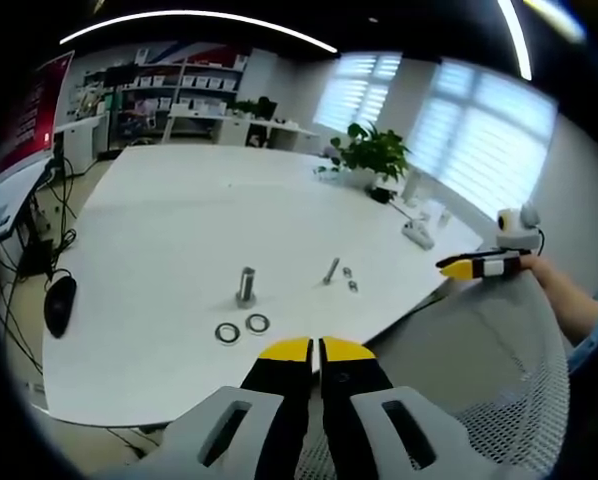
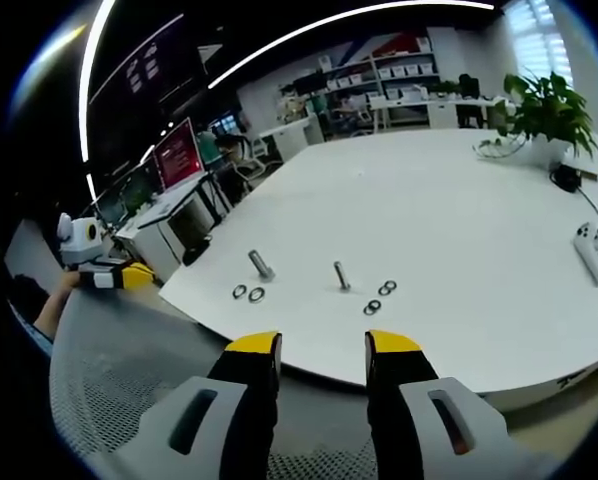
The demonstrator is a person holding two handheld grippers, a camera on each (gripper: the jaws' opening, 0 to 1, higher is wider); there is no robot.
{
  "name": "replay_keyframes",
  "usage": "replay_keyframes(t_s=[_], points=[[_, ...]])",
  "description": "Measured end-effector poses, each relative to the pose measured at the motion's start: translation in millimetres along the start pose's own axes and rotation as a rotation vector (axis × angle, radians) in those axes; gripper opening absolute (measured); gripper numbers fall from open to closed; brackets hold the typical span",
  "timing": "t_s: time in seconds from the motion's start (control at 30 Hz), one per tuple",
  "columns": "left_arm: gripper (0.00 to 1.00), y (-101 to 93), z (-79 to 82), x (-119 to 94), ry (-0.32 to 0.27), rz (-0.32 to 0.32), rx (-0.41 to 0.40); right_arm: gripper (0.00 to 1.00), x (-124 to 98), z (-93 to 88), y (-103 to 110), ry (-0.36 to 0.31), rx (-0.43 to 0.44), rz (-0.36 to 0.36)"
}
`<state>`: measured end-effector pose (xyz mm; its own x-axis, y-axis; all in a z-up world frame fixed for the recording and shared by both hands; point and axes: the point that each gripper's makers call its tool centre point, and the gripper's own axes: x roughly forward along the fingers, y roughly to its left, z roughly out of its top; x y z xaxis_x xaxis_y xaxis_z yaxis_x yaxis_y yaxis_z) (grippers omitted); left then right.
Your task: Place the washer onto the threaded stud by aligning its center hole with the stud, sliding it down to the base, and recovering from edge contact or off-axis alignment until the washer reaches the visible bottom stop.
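Two washers (image 1: pixel 242 328) before stud (image 1: pixel 245 286) on table (image 1: pixel 159 220).

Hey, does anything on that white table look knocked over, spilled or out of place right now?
Nothing stands out. Two studs stand on the white table, each with a pair of washers lying flat beside it; none is threaded on yet.

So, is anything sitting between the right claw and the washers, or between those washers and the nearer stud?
Nothing visible blocks it. In the right gripper view the right claw, open, hangs off the table edge; bare white tabletop runs to the pair of washers and on to the upright stud beside them.
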<state>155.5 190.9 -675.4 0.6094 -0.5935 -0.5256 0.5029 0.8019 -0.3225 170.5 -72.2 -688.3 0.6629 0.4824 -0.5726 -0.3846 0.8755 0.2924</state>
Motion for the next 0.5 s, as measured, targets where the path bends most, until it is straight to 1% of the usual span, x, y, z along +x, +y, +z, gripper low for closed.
replay_keyframes(t_s=[0.17,0.27,0.3,0.33,0.37,0.4,0.43,0.47,0.5], points=[[0.00,0.2,-1.3,0.0,0.007,0.002,-0.002,0.36,0.1,-0.5,0.1,0.003,-0.001,0.001],[0.00,1.0,-0.8,-0.1,0.005,0.006,-0.002,0.36,0.9,-3.3,0.5,0.027,-0.012,0.001],[0.00,1.2,-0.5,-0.2,0.003,0.007,-0.004,0.36,1.2,-5.3,1.6,0.042,-0.023,0.005],[0.00,1.3,-0.4,-0.3,0.002,0.007,-0.005,0.36,1.3,-10.4,2.3,0.083,-0.061,0.011],[0.00,1.4,-0.2,-0.4,0.000,0.007,-0.006,0.36,1.5,-11.7,2.7,0.094,-0.072,0.014],[0.00,1.3,-0.1,-0.4,0.000,0.005,-0.006,0.36,2.4,-16.1,5.9,0.132,-0.099,0.034],[0.00,1.2,-0.1,-0.4,0.000,0.003,-0.006,0.35,2.7,-18.8,9.1,0.154,-0.126,0.055],[0.00,1.3,-0.3,-0.4,0.000,0.003,-0.008,0.33,2.4,-21.6,12.0,0.180,-0.147,0.073],[0.00,1.4,-0.4,-0.6,0.001,0.002,-0.007,0.27,1.9,-22.9,13.1,0.204,-0.176,0.086]])
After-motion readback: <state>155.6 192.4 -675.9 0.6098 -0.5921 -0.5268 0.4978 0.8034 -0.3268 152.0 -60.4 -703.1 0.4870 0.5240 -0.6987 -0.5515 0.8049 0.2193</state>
